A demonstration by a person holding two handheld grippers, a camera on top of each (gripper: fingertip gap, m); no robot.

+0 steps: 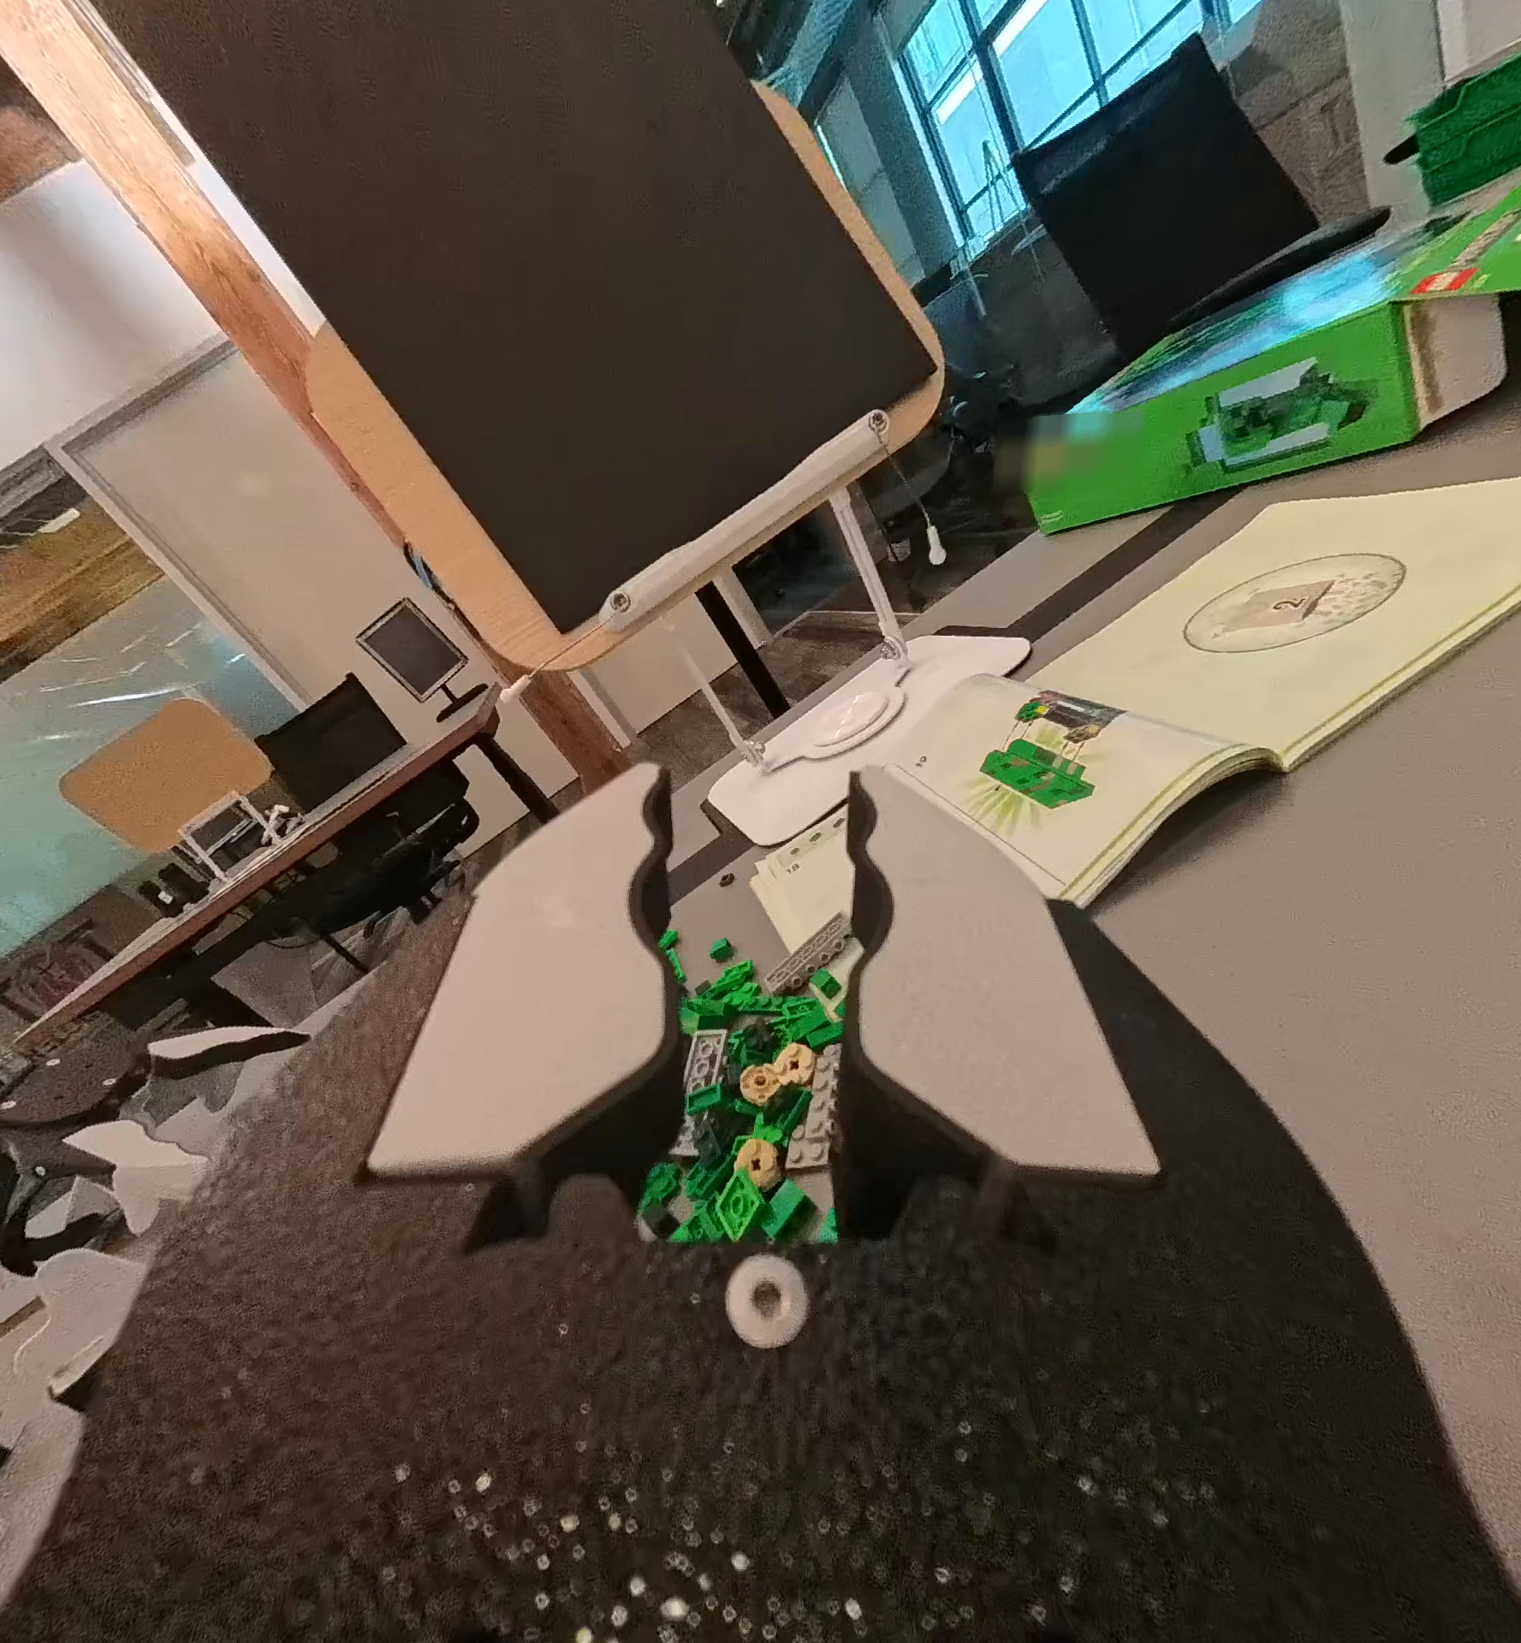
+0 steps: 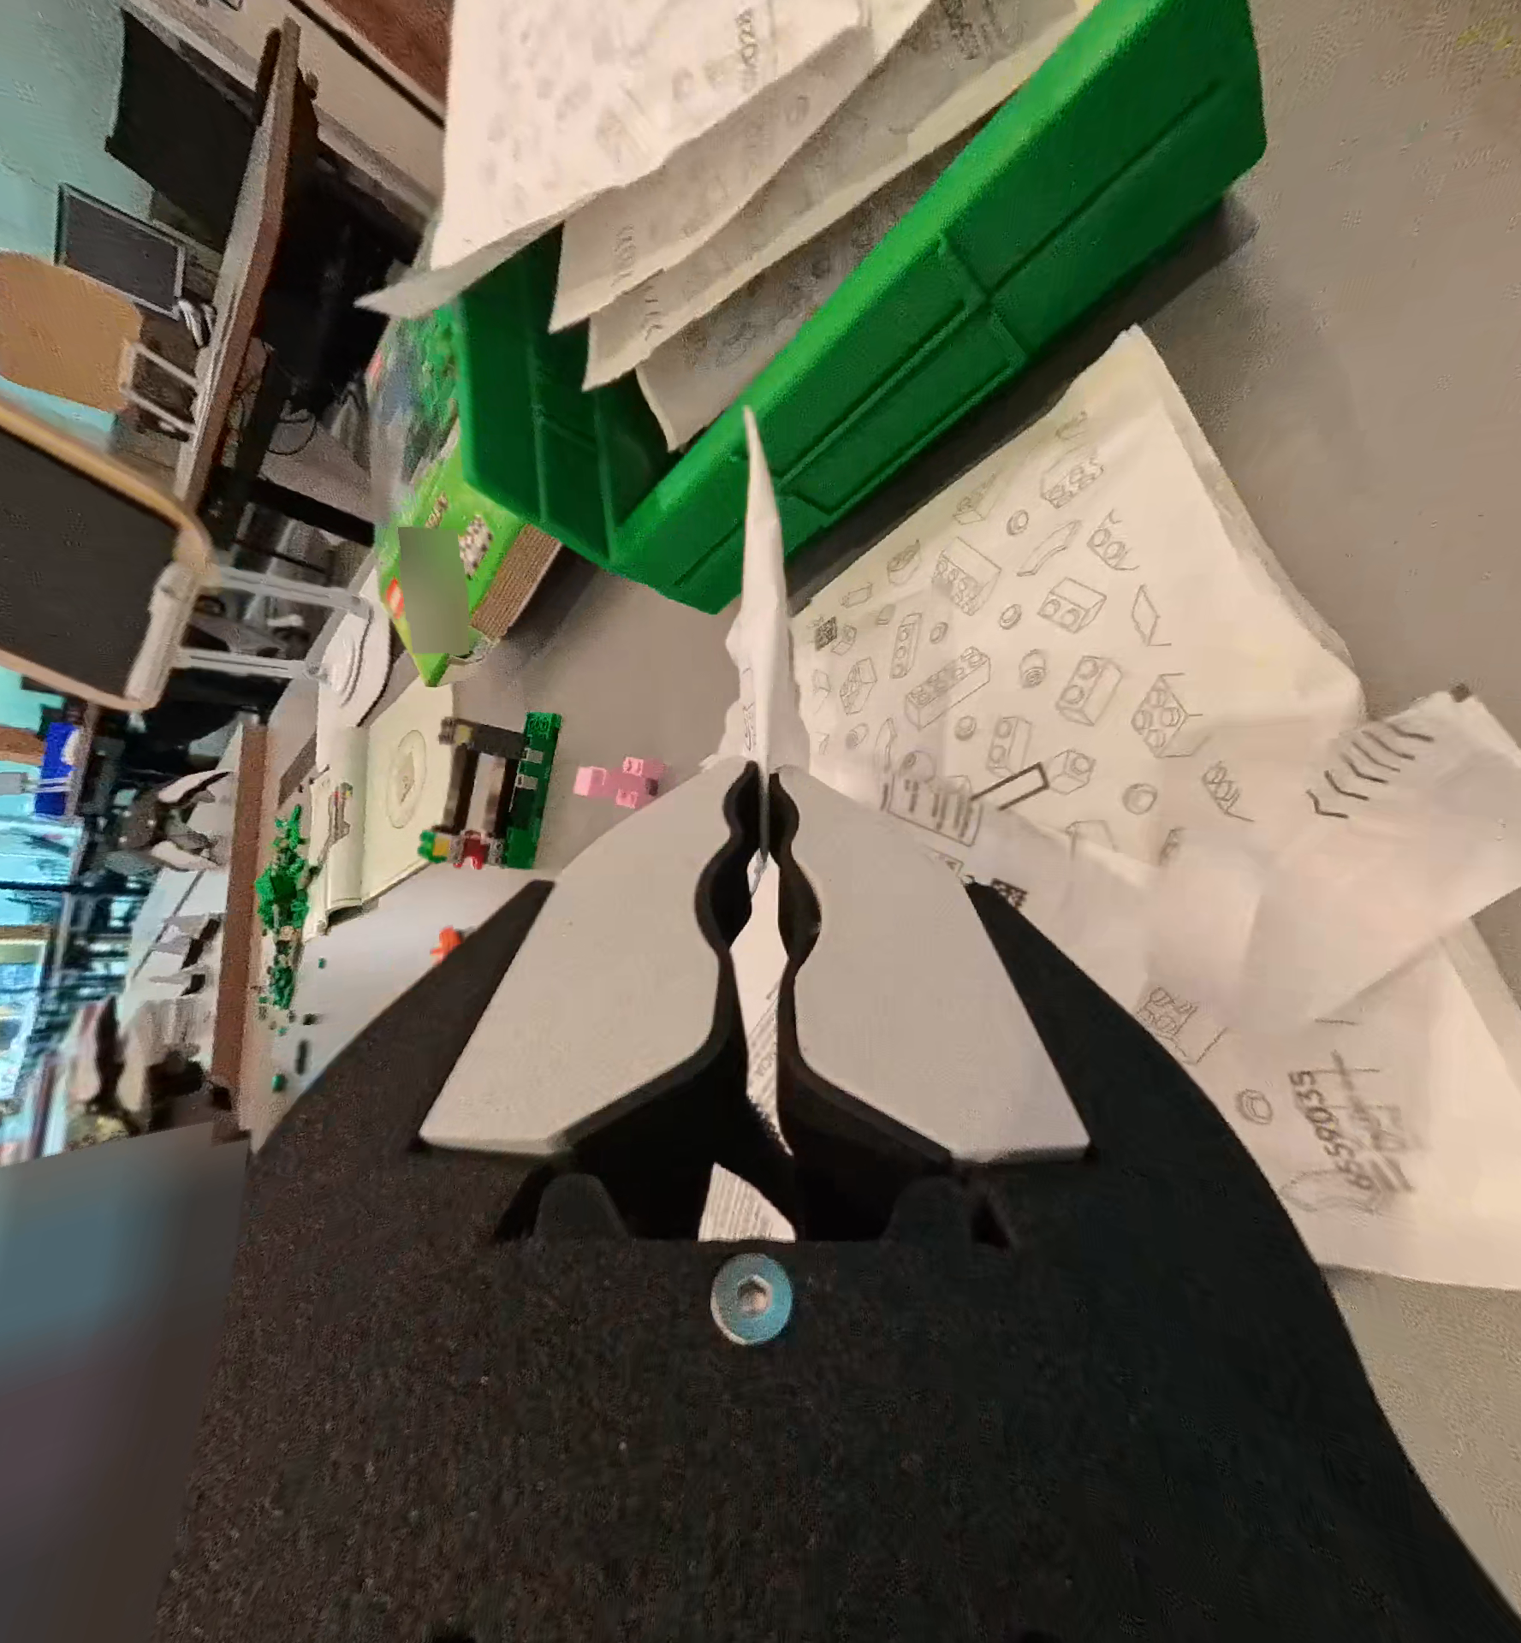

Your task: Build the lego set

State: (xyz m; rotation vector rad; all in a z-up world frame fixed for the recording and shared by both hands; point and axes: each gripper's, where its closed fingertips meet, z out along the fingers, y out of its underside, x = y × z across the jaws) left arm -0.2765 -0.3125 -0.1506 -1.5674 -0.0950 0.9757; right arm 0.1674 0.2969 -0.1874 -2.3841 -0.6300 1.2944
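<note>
A grey table (image 1: pixel 1326 1022) fills both wrist views. In the left wrist view, the left gripper (image 1: pixel 761 831) hangs tilted over a loose pile of lego pieces (image 1: pixel 756 1093), mostly green with a few grey plates and three tan round pieces. Its two grey fingers stand clearly apart with nothing between them, and the pile shows through the gap. Just beyond the fingertips lies an open instruction booklet (image 1: pixel 1121 756), its pages flat on the table. Farther off, a green lego box (image 1: pixel 1228 427) lies on its side, and a white stand (image 1: pixel 863 729) holds up a dark panel with a pale wooden rim.

In the right wrist view, the scene appears turned on its side. The right gripper (image 2: pixel 764 782) has its fingers pressed together on the thin edge of a white paper bag (image 2: pixel 765 640), which rises in a narrow peak past the fingertips. Another white paper bag printed with brick outlines (image 2: pixel 1085 658) lies flat on the table just beside it. Behind it sits a green plastic bin (image 2: pixel 917 356) with more paper bags stuffed inside. Well apart, on the far side of the table, stand a partly built lego model (image 2: pixel 499 791) in black and green and a small pink lego figure (image 2: pixel 619 781). The green pile and the booklet lie beyond them.
</note>
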